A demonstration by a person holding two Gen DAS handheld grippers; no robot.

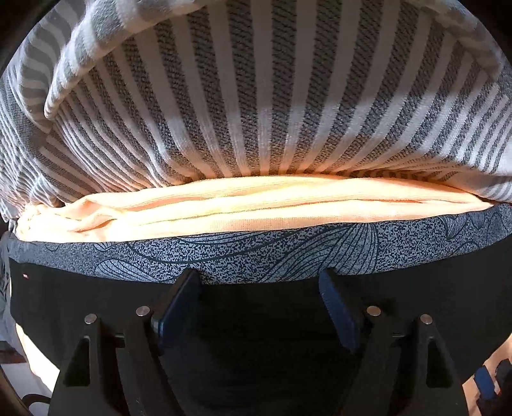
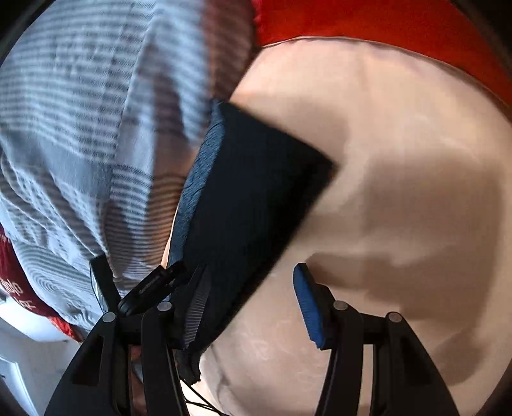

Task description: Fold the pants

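The pants are dark navy with a grey speckled, line-patterned lining. In the left wrist view their folded edge (image 1: pixel 256 252) lies across the frame just ahead of my left gripper (image 1: pixel 259 288), whose blue pads (image 1: pixel 336 307) stand apart with dark pants cloth below them. In the right wrist view the pants (image 2: pixel 256 198) form a dark folded slab on a beige sheet (image 2: pixel 400 192). My right gripper (image 2: pixel 252 304) is open, its left finger (image 2: pixel 195 307) touching the slab's edge and its right pad (image 2: pixel 308 307) over the sheet.
A peach cloth (image 1: pixel 243 204) lies beyond the pants, with a grey-and-white striped blanket (image 1: pixel 256 105) behind it; the blanket also shows in the right wrist view (image 2: pixel 80 128). A red cover (image 2: pixel 384 22) borders the beige sheet at the far side.
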